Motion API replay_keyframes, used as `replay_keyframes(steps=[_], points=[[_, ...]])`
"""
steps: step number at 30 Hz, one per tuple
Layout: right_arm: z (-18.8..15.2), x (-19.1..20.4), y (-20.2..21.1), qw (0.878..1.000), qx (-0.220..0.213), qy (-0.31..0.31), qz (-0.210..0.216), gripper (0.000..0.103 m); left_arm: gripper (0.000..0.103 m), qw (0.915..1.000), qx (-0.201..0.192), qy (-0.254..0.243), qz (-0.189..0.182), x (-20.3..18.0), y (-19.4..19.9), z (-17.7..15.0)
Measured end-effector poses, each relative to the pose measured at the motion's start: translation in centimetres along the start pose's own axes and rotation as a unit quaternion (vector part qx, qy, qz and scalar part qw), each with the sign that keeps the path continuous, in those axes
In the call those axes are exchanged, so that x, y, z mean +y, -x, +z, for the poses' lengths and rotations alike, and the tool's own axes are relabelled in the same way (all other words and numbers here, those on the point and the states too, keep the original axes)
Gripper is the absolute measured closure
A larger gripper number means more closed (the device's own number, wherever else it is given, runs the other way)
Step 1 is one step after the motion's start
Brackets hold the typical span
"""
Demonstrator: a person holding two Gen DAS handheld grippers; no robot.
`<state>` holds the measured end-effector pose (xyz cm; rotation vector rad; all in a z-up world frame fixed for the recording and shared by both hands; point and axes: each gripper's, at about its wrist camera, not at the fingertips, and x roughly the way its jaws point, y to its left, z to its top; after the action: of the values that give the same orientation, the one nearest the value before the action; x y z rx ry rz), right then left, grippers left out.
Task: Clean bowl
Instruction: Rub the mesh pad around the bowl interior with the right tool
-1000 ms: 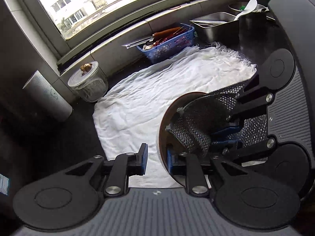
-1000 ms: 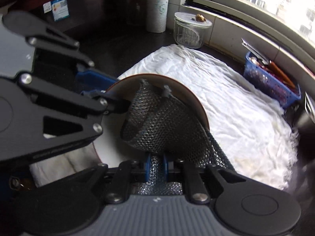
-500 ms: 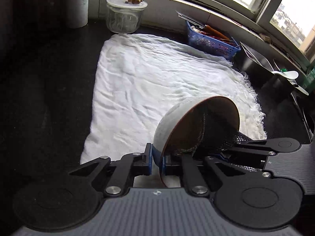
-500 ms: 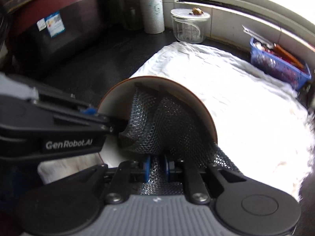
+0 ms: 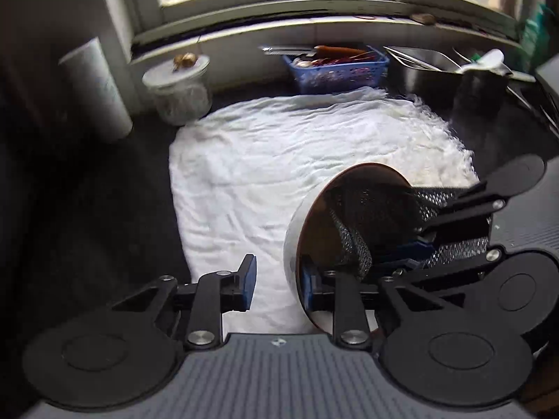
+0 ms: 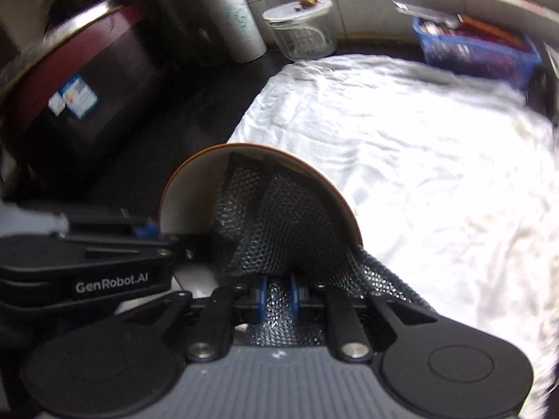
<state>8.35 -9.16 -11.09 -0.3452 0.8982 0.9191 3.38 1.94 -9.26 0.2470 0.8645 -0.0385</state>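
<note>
A white bowl with a brown rim lies tipped on its side over the white cloth, its mouth toward my right gripper. My left gripper is opening. Its right pad sits inside the bowl's near rim, and its left pad stands clear of the outer wall. My right gripper is shut on a dark metal mesh scrubber, which is pushed into the bowl. In the left wrist view the scrubber fills the bowl's hollow.
A white towel covers the dark counter. Behind it stand a lidded glass jar, a paper roll, a blue basket of utensils and a steel tray. A dark appliance sits at the left.
Half a second ago the left jaws pinched the bowl's rim; now they have parted and the left pad is off the wall. The scrubber stays inside the bowl.
</note>
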Motion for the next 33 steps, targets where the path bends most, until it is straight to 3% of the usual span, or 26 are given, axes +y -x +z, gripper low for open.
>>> replay_keyframes(steps=[2, 5, 6, 9, 10, 12, 16, 18, 21, 23, 24, 25, 27, 29, 31, 33], points=[[-0.2, 1.6, 0.1, 0.993, -0.003, 0.104, -0.055, 0.09, 0.079, 0.9976, -0.021, -0.064, 0.016, -1.3, 0.6, 0.7], [-1.3, 3.2, -0.1, 0.968, -0.004, 0.227, -0.11, 0.09, 0.082, 0.9937, -0.027, -0.106, 0.024, -2.1, 0.4, 1.1], [-1.7, 3.4, -0.2, 0.961, -0.003, 0.251, -0.117, 0.089, 0.09, 0.9951, -0.018, -0.097, 0.011, -1.9, 0.2, 1.2], [-2.1, 3.6, -0.1, 0.954, -0.003, 0.275, -0.116, 0.089, 0.094, 0.9995, -0.006, -0.023, -0.02, -0.3, -0.2, 1.0], [-2.2, 3.6, -0.1, 0.954, -0.003, 0.277, -0.115, 0.088, 0.096, 0.9992, 0.001, 0.022, -0.032, 0.6, -0.4, 0.9], [-1.9, 3.2, 0.0, 0.969, -0.001, 0.234, -0.08, 0.087, 0.096, 0.9948, 0.01, 0.09, -0.048, 2.0, -0.8, 0.5], [-1.3, 0.9, -0.8, 0.994, -0.006, 0.106, -0.011, 0.087, 0.096, 0.9835, 0.025, 0.168, -0.063, 3.4, -1.3, -0.9], [-1.0, 0.2, -0.9, 0.999, -0.009, 0.041, 0.017, 0.087, 0.095, 0.9695, 0.031, 0.231, -0.077, 4.5, -1.6, -1.9], [-0.9, -1.2, -0.9, 0.996, -0.009, -0.059, 0.065, 0.088, 0.094, 0.939, 0.042, 0.324, -0.106, 6.2, -2.2, -3.5], [-1.4, -2.8, -1.4, 0.978, -0.006, -0.169, 0.119, 0.088, 0.092, 0.9213, 0.049, 0.365, -0.124, 7.0, -2.6, -4.2], [-1.8, -3.7, -1.8, 0.962, -0.004, -0.228, 0.148, 0.09, 0.092, 0.9153, 0.054, 0.377, -0.131, 7.2, -2.7, -4.4], [-2.3, -4.4, -2.1, 0.949, -0.002, -0.269, 0.167, 0.091, 0.092, 0.9201, 0.058, 0.364, -0.133, 7.0, -2.8, -4.4], [-2.7, -4.8, -2.3, 0.945, 0.004, -0.28, 0.17, 0.091, 0.092, 0.9285, 0.06, 0.342, -0.132, 6.6, -2.8, -4.2], [-2.3, -4.0, -1.6, 0.963, 0.0, -0.231, 0.138, 0.087, 0.092, 0.9472, 0.05, 0.293, -0.12, 5.7, -2.4, -3.5], [-1.4, -2.5, -0.7, 0.984, -0.009, -0.152, 0.094, 0.074, 0.09, 0.9561, 0.036, 0.267, -0.116, 5.2, -2.1, -2.9], [-0.9, -0.5, 0.6, 0.997, -0.028, -0.06, 0.051, 0.06, 0.09, 0.963, 0.026, 0.244, -0.112, 4.9, -2.0, -2.1]])
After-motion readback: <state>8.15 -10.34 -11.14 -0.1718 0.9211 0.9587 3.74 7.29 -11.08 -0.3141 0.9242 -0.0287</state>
